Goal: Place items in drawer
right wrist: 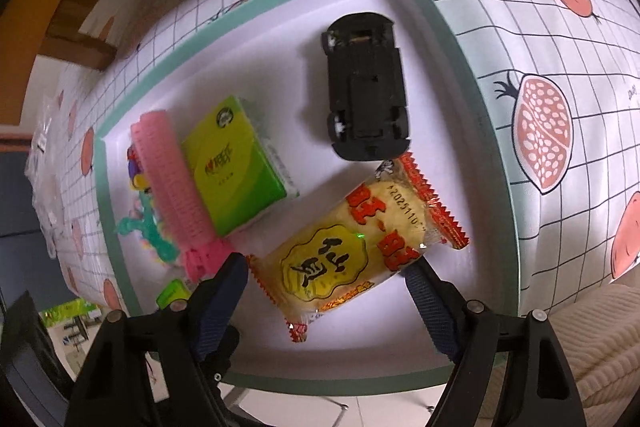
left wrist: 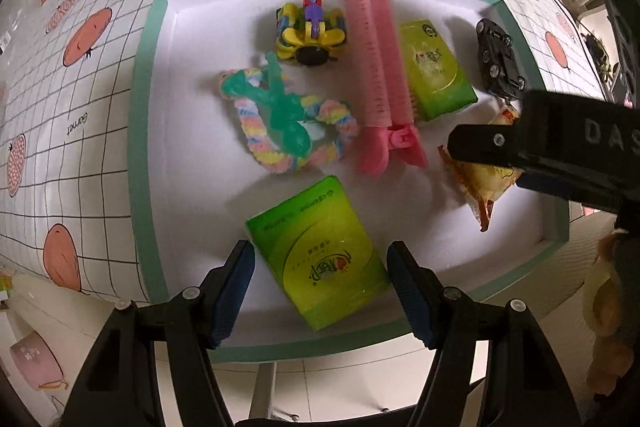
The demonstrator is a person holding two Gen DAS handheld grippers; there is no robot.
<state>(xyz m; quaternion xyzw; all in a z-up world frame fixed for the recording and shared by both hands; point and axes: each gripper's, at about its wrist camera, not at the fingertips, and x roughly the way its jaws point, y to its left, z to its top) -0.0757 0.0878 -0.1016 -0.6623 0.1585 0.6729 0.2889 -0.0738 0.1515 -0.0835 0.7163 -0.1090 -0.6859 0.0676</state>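
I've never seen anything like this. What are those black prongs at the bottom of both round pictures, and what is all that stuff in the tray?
No robot here: a person carries a two-fingered hand-held gripper in each hand, each with a wide-angle camera looking down along its fingers.

The left hand-held gripper hangs open around a green tissue pack, pads not touching it. The right hand-held gripper is open around a yellow snack packet with red edges.

Both look into a white drawer with a mint-green rim. In it also lie a pink hair roller clip, a second green tissue pack, an overturned black toy car, a yellow toy vehicle and a green figure on a pastel fuzzy loop.
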